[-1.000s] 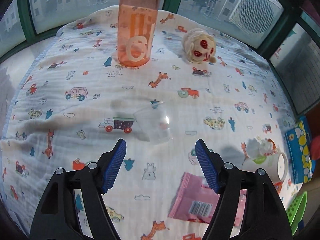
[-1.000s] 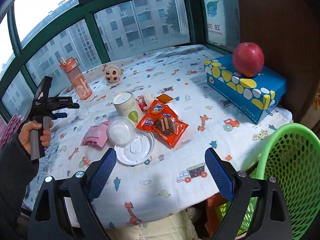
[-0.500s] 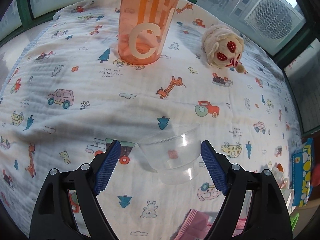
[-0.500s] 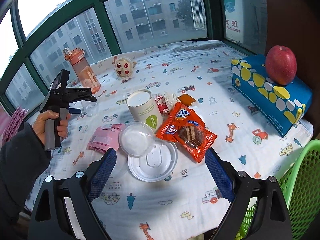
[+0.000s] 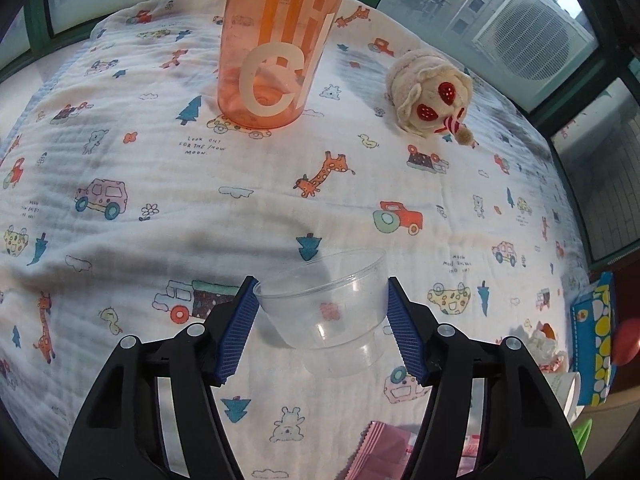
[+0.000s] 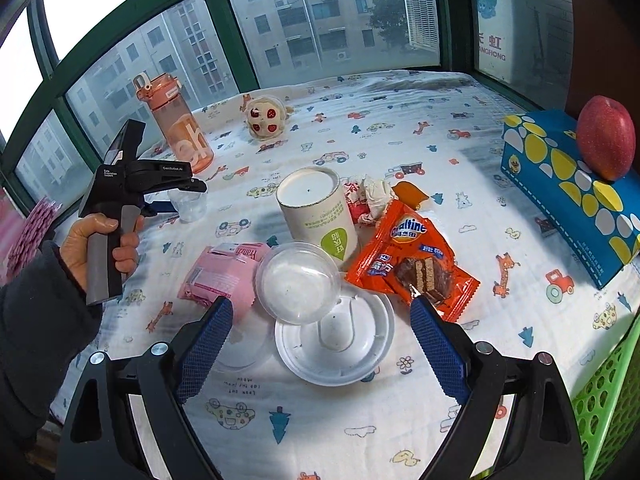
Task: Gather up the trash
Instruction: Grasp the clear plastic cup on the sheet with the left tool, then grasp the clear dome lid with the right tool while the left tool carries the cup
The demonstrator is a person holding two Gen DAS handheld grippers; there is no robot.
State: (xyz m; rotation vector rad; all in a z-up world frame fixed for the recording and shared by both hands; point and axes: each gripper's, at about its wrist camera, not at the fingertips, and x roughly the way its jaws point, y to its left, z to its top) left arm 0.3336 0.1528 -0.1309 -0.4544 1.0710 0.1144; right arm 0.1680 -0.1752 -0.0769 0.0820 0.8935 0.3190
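Left gripper (image 5: 322,312) closing around a clear plastic cup (image 5: 326,312) on the printed cloth (image 5: 160,184).

Left wrist view: the cup sits between the blue pads (image 5: 237,330), its rim touching both, jaws narrowing; an orange bottle (image 5: 276,52) and plush toy (image 5: 430,102) stand beyond.
Right wrist view: the right gripper (image 6: 318,344) hangs wide open and empty above a white lid (image 6: 340,344) and clear dome lid (image 6: 298,282), with an orange snack packet (image 6: 412,262), pink packet (image 6: 220,274), paper cup (image 6: 316,210) and green basket (image 6: 608,404) nearby.
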